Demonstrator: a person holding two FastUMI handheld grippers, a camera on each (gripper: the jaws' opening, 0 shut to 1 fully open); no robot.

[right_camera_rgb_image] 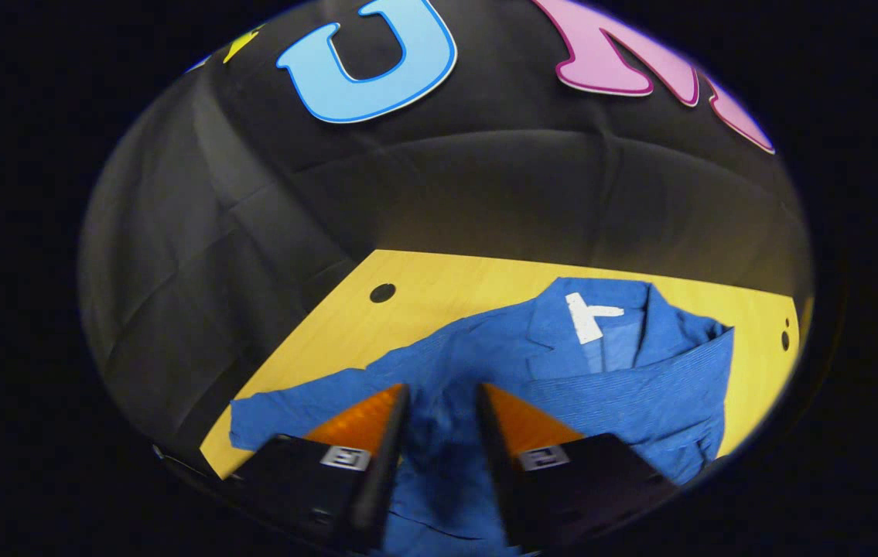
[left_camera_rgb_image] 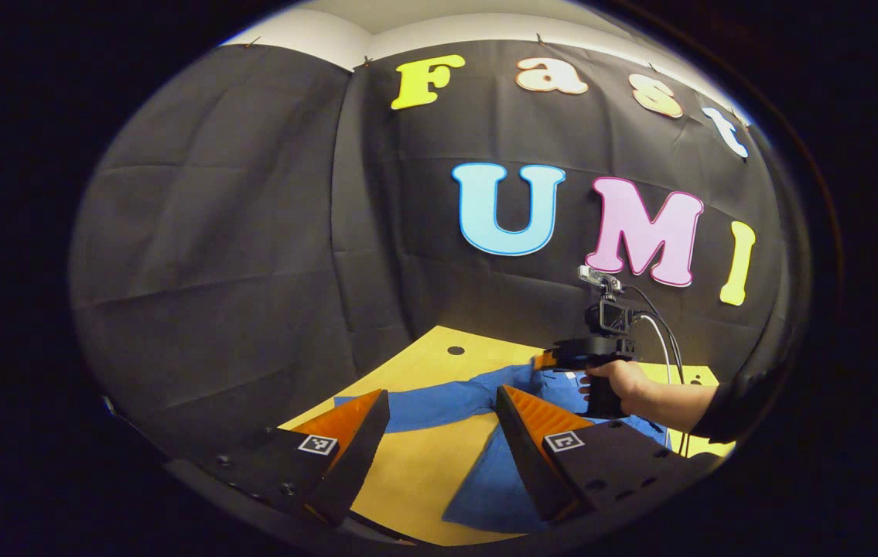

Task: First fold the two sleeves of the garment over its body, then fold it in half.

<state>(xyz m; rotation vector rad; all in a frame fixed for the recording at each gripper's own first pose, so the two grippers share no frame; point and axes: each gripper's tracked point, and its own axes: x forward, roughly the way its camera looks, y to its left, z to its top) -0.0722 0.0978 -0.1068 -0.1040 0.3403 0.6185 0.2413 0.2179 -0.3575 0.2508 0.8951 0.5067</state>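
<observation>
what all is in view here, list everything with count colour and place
garment: one, blue, spread on the table, one sleeve stretched out flat
white tag: one, inside the collar
table: one, yellow wood, small dark holes in its top
booth wall: black cloth behind the table
left tool: open above the table and garment
right tool: open, over the garment
hand: one, holding the right tool, dark sleeve behind
</observation>
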